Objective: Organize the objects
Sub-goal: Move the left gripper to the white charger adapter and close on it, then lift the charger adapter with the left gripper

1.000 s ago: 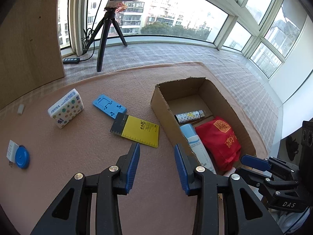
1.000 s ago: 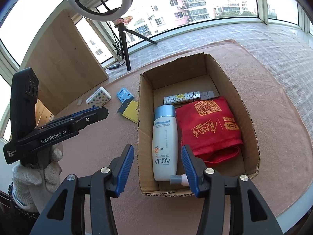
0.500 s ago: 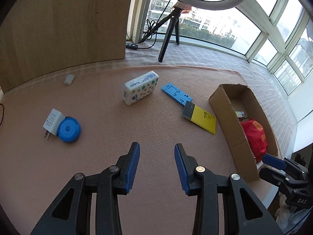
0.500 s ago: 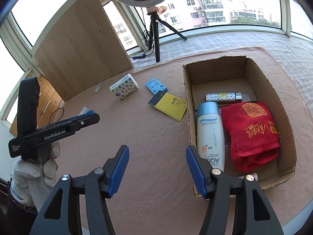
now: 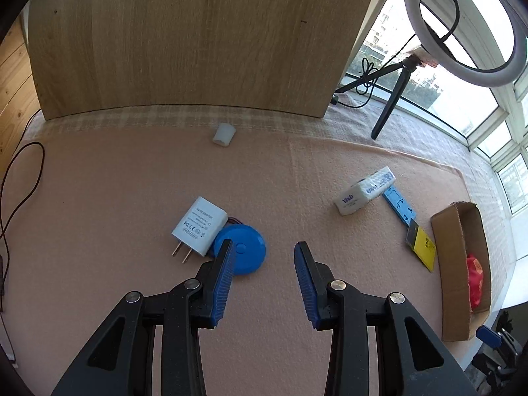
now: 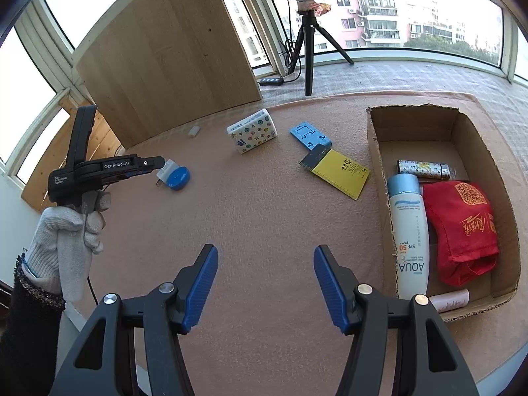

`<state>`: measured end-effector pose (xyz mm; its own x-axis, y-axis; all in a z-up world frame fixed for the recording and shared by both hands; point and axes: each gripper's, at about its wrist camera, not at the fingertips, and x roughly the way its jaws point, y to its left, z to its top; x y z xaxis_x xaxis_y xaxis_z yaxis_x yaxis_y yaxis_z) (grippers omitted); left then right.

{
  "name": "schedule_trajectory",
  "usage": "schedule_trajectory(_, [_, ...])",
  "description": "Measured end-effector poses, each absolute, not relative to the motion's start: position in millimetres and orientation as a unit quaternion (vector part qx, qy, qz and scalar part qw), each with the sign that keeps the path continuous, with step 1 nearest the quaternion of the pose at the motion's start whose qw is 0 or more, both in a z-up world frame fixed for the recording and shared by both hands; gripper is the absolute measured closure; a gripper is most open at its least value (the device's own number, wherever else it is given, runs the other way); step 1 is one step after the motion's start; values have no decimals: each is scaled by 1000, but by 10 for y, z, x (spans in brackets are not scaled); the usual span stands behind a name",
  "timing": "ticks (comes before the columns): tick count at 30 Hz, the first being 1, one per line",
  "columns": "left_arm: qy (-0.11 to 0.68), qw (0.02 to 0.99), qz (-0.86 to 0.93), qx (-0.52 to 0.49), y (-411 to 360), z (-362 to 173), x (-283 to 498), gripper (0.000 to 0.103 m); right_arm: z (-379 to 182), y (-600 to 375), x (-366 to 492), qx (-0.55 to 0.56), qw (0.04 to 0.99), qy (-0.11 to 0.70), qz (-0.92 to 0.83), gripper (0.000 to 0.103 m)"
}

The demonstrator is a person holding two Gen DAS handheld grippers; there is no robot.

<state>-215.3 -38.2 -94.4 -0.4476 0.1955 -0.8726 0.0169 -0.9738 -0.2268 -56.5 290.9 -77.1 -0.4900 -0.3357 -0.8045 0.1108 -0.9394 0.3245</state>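
My left gripper (image 5: 264,247) is open and empty just above the mat. Its left finger overlaps a blue round disc (image 5: 246,252), which lies against a white charger plug (image 5: 199,226). My right gripper (image 6: 265,254) is open with only bare mat between its fingers, left of the cardboard box (image 6: 376,151). The box holds a white sunscreen bottle (image 6: 409,231), a red cloth bag (image 6: 462,227), a patterned tube (image 6: 422,169) and a pink tube (image 6: 448,300). A tissue pack (image 6: 252,130), a blue stand (image 6: 310,133) and a yellow notebook (image 6: 340,171) lie loose on the mat.
A wooden board (image 5: 198,39) stands along the back edge, with a small white piece (image 5: 224,134) before it. A ring light on a tripod (image 6: 308,49) stands by the windows. A gloved hand (image 6: 66,227) holds the left gripper. A black cable (image 5: 19,178) runs at far left.
The left gripper swung left, away from the box, to the blue disc and charger. The right gripper moved left off the box's front corner and its jaws widened.
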Motion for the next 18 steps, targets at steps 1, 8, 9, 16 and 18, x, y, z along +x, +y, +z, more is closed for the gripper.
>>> schedule_trajectory(1, [-106,47,844,-524,-445,-964,-2209,63,-780,2901,-557,490,129,-116,-854,46])
schedule_trajectory(8, [-113,18,835,-539,-695,-1134,-2570,63,-838,2854,-506,504,124,-116,-847,46])
schedule_trajectory(9, [-110,17,833,-543,-703,-1165,-2615,63,-843,2842,-498,505,123,-115,-846,46])
schedule_trajectory(16, [-107,0,814,-571,-742,-1458,-2859,63,-848,2799,-492,508,96,-88,-852,46])
schedule_trajectory(18, [-107,-4,809,-578,-758,-1529,-2905,63,-845,2790,-498,507,90,-83,-853,46])
